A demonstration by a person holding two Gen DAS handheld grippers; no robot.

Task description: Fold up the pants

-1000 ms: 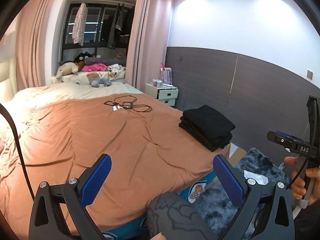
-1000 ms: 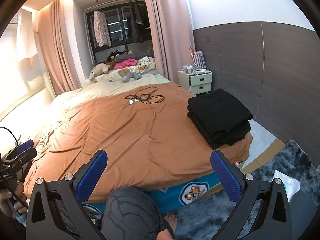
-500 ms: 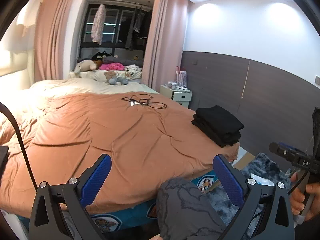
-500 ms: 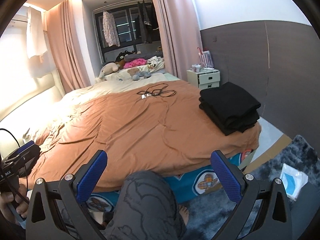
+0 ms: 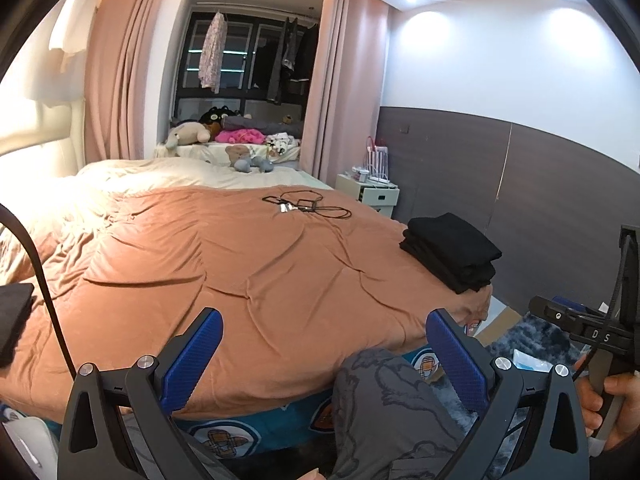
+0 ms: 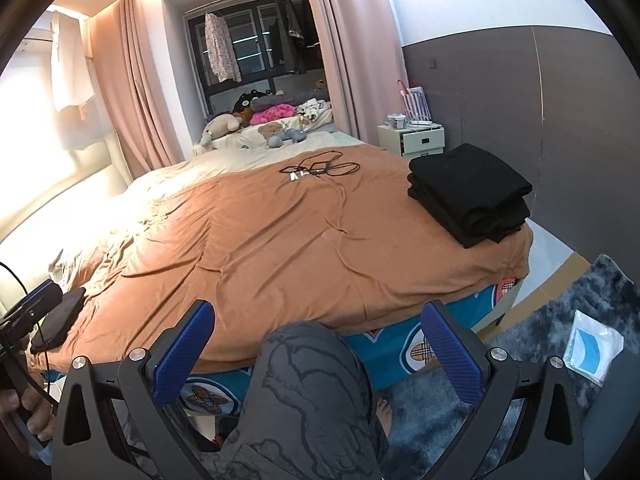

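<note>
A stack of folded black pants [image 5: 450,252] lies on the right corner of the orange bed cover [image 5: 240,280]; it also shows in the right wrist view [image 6: 470,194]. Another dark folded garment [image 6: 60,318] lies at the bed's left edge, also seen in the left wrist view [image 5: 12,320]. My left gripper [image 5: 324,354] is open and empty, held in front of the bed's near edge. My right gripper [image 6: 318,346] is open and empty, likewise short of the bed. Both are far from the stack.
Black cables [image 5: 308,206] lie mid-bed. Stuffed toys [image 5: 236,144] sit at the far end. A white nightstand [image 6: 412,140] stands by the grey wall. The person's knee [image 6: 312,384] is below the grippers. A grey rug [image 6: 560,332] with a plastic bag [image 6: 594,346] lies on the floor right.
Both grippers have pulled back and risen, so more of the bed and its left edge with the dark garment comes into view. Both stay open and empty.
</note>
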